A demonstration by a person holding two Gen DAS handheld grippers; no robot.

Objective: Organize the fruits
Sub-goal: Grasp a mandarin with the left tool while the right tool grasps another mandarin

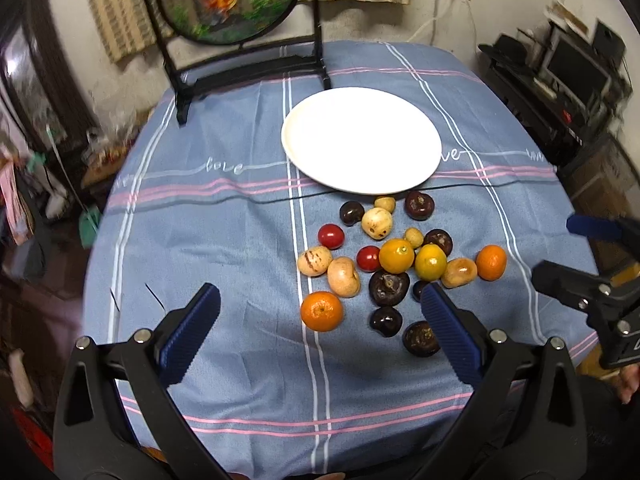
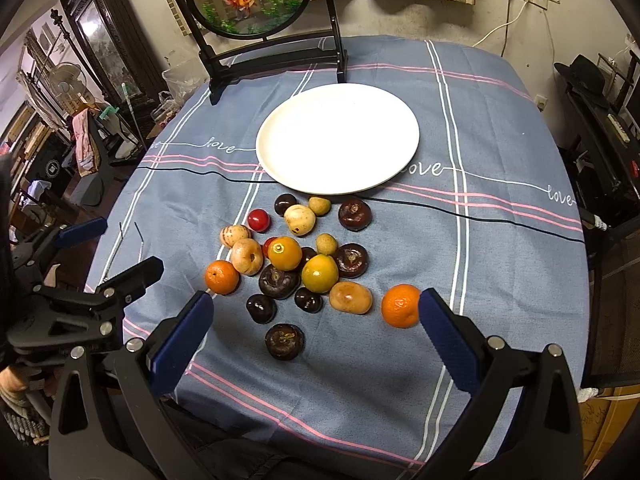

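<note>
- Left gripper [image 1: 320, 312]: fingers spread wide, grasping nothing, raised above near side of fruit [image 1: 396, 256].
- Right gripper [image 2: 316, 312]: fingers likewise released, empty, above same pile.
- Fruit heaped loose on cloth [image 1: 224, 232], just before plate [image 1: 424, 120].
- Plate bare, white.
- One orange [image 2: 400, 306] apart, right of pile.
</note>
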